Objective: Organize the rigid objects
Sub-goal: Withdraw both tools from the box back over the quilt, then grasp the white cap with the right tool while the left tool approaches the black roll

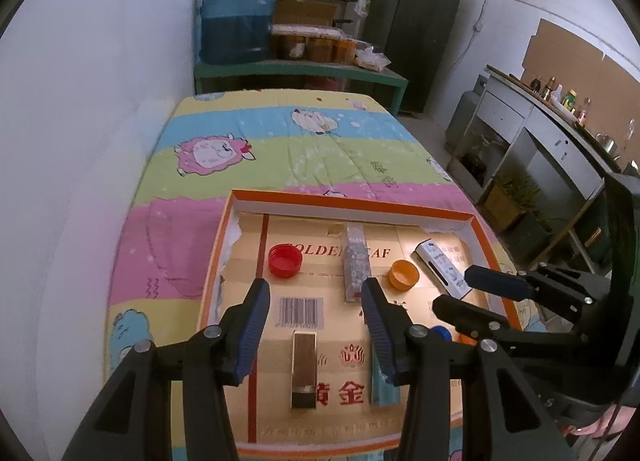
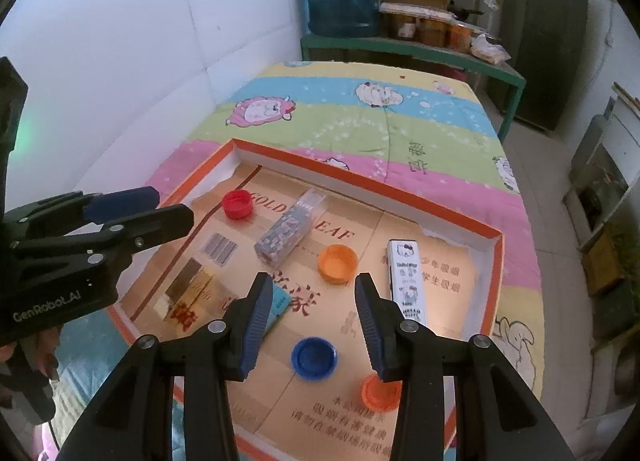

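Observation:
A shallow orange-rimmed tray (image 1: 352,203) (image 2: 360,177) lined with cardboard lies on the table. In it are a red cap (image 1: 285,260) (image 2: 238,204), a patterned clear box (image 1: 355,261) (image 2: 290,231), an orange cap (image 1: 404,275) (image 2: 338,264), a white box (image 1: 442,267) (image 2: 408,285), a gold box (image 1: 304,369) (image 2: 188,293), a teal box (image 1: 384,385) (image 2: 278,305), a blue cap (image 2: 314,358) and a second orange cap (image 2: 382,392). My left gripper (image 1: 316,289) (image 2: 172,205) hovers open above the tray's left half, empty. My right gripper (image 2: 313,281) (image 1: 456,289) hovers open above the right half, empty.
The table wears a striped cartoon-sheep sheet (image 1: 320,149) and stands against a white wall (image 1: 100,101) on the left. Behind it a green bench (image 1: 300,71) carries a blue water jug (image 1: 238,13) and jars. A grey counter (image 1: 540,129) lines the right side.

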Tool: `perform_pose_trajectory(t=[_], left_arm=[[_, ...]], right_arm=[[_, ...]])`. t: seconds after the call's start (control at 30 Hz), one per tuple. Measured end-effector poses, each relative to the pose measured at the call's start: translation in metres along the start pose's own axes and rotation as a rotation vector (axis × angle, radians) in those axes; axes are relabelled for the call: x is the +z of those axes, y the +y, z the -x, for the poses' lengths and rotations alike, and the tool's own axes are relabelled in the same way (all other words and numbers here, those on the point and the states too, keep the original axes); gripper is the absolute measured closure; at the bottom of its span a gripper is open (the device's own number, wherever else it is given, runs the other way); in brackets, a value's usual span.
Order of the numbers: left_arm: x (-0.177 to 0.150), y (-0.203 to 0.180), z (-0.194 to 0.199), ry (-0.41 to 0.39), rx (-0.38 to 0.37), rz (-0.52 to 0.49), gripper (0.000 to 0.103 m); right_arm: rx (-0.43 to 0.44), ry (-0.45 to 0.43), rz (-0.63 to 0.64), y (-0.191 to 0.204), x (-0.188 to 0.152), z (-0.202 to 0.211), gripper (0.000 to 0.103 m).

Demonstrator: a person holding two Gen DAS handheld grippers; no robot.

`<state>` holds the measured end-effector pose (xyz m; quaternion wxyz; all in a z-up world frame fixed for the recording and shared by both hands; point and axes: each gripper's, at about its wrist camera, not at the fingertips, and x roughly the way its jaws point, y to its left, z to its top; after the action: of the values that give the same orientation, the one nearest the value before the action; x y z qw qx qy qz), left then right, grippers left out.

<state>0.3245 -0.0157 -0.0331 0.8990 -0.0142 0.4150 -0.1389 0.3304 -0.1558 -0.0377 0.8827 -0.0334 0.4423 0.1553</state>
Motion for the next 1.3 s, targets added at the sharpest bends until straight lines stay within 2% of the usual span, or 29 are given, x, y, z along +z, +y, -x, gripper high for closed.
perform_pose_trajectory(t=[0.13, 0.4, 1.07, 1.3], left_arm=[[-0.007, -0.006, 0.02, -0.033, 0.039, -0.021, 0.055], [-0.023, -0.014, 0.055, -0.084, 0.061, -0.036, 0.055], [-0.069, -0.043, 0.125, -0.157, 0.069, -0.069, 0.055], [-0.093, -0.054, 0.139, -0.158, 0.05, -0.088, 0.055]], right_arm=[[0.003, -0.009, -0.011, 0.001, -0.005, 0.012, 0.059], [0.004, -0.026, -0.013, 0.011, -0.02, 0.037, 0.059], [-0.007, -0.07, -0.024, 0.031, -0.07, 0.101, 0.059], [-0.032, -0.1, 0.009, 0.048, -0.094, 0.12, 0.059]])
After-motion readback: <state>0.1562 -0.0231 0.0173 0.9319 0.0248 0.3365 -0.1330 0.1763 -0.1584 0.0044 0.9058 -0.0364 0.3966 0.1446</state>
